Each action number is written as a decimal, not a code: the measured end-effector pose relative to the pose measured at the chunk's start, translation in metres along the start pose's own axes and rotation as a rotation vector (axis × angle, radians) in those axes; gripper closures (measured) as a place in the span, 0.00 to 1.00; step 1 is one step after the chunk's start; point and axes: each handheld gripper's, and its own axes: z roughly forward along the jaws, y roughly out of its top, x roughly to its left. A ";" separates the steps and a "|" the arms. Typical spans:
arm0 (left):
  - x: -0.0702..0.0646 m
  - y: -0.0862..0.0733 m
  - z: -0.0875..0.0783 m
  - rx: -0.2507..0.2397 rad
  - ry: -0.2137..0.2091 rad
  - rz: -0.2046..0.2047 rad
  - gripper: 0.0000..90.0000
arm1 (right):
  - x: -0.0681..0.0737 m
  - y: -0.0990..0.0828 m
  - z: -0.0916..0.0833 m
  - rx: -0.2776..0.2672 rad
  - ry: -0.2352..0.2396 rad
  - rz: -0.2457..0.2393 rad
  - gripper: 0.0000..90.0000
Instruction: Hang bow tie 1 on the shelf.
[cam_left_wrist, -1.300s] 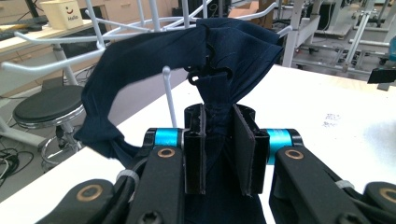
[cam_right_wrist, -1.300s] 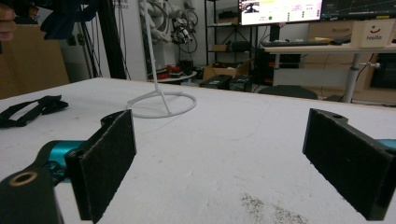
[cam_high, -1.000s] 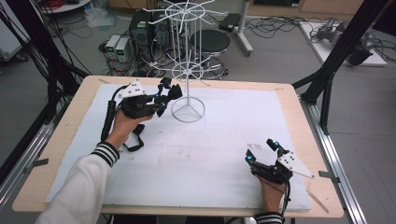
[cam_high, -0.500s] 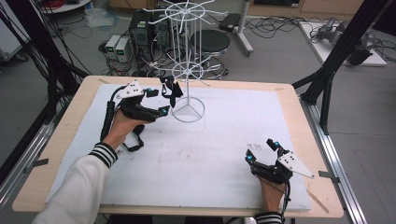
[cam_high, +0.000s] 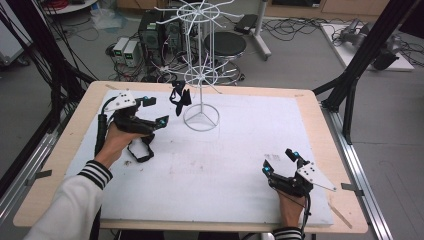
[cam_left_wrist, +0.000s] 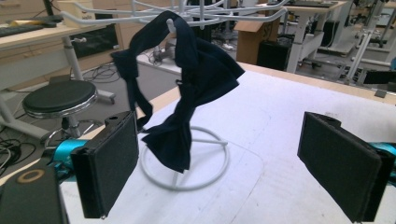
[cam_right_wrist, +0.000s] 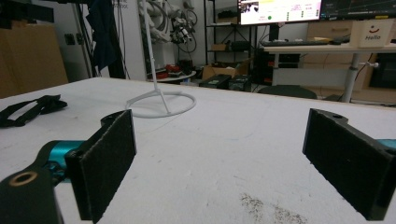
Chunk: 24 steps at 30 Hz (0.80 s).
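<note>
A dark bow tie (cam_high: 179, 97) hangs by its strap from a hook on the lower ring of the white wire rack (cam_high: 200, 75). In the left gripper view the bow tie (cam_left_wrist: 187, 93) dangles just beyond the jaws, over the rack's base ring (cam_left_wrist: 205, 158). My left gripper (cam_high: 156, 111) sits to the left of the rack, apart from the tie. Its jaws have just been opening and my left gripper (cam_left_wrist: 229, 154) holds nothing. My right gripper (cam_high: 280, 160) rests open near the table's front right, and my right gripper (cam_right_wrist: 224, 158) has bare tabletop between its jaws.
A second black strap (cam_high: 142, 147) lies on the white mat beside the left hand, and the strap (cam_right_wrist: 32, 109) also appears far left in the right gripper view. A stool (cam_high: 225, 45) and computer boxes (cam_high: 127, 50) stand behind the table. A thin wooden stick (cam_high: 340, 212) lies at the front right corner.
The left gripper, shut on the bow tie at the rack, opened and drew back to the left. The tie stays hanging on the hook. The right gripper has not moved.
</note>
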 end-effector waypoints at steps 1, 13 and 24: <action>0.001 -0.001 -0.004 -0.004 0.005 0.001 0.14 | 0.000 0.000 0.000 0.000 0.000 -0.001 0.10; 0.000 -0.021 -0.055 -0.073 0.070 -0.004 0.14 | 0.000 0.000 0.000 -0.002 0.000 0.002 0.10; -0.005 -0.041 -0.086 -0.107 0.091 -0.050 0.14 | 0.000 0.000 0.000 -0.002 -0.001 0.002 0.10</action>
